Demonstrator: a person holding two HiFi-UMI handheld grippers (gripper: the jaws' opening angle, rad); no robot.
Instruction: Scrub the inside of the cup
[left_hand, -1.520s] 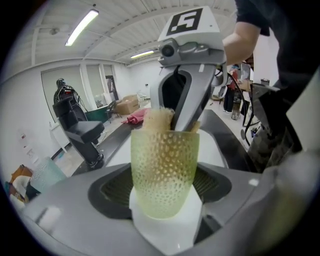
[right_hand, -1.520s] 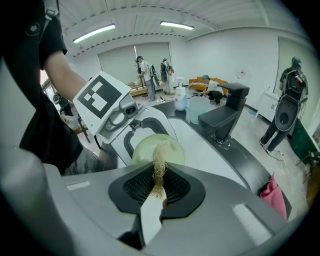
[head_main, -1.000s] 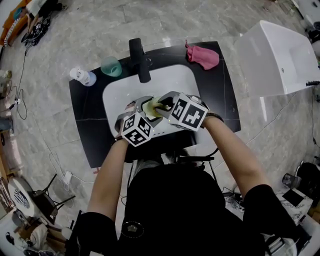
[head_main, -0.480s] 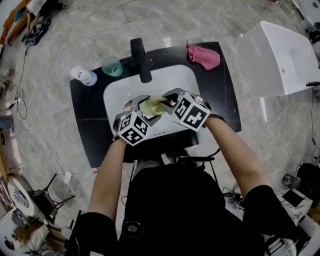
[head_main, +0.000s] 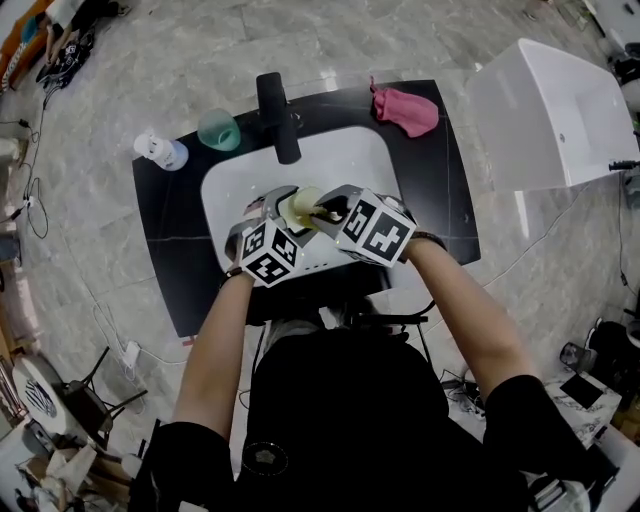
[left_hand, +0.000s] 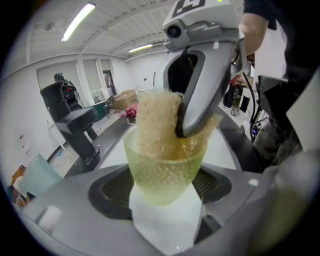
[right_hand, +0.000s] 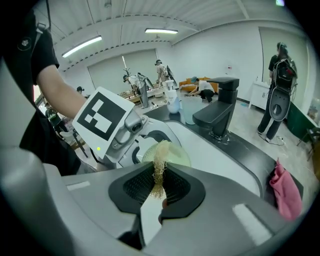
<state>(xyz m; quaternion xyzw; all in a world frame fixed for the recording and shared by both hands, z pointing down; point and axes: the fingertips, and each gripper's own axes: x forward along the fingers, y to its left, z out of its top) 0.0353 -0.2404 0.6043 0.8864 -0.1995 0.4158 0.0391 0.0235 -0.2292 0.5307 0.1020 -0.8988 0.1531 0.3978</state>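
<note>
The left gripper (left_hand: 165, 192) has its fingers (left_hand: 112, 187) spread wide and clamped on the lower part of the pale green cup (left_hand: 150, 160). The cup's base sits between the pads. Its long axis runs along the line of the jaws, and its mouth faces up and away, towards the right gripper (right_hand: 159, 182). That gripper's fingers (right_hand: 135, 187) are nearly together, pinching a thin end of the tan loofah scrubber (left_hand: 152, 120). The rest of the scrubber fills the cup's mouth and rises above the rim.

Both grippers meet over the near part of the white sink (head_main: 350, 160), which is set in a black counter (head_main: 450, 200). The black faucet (head_main: 275, 115) stands at the far rim. A teal cup (head_main: 220, 130) and a white bottle (head_main: 160, 150) are on the counter to its left, and a pink cloth (head_main: 405, 110) lies to its right.
</note>
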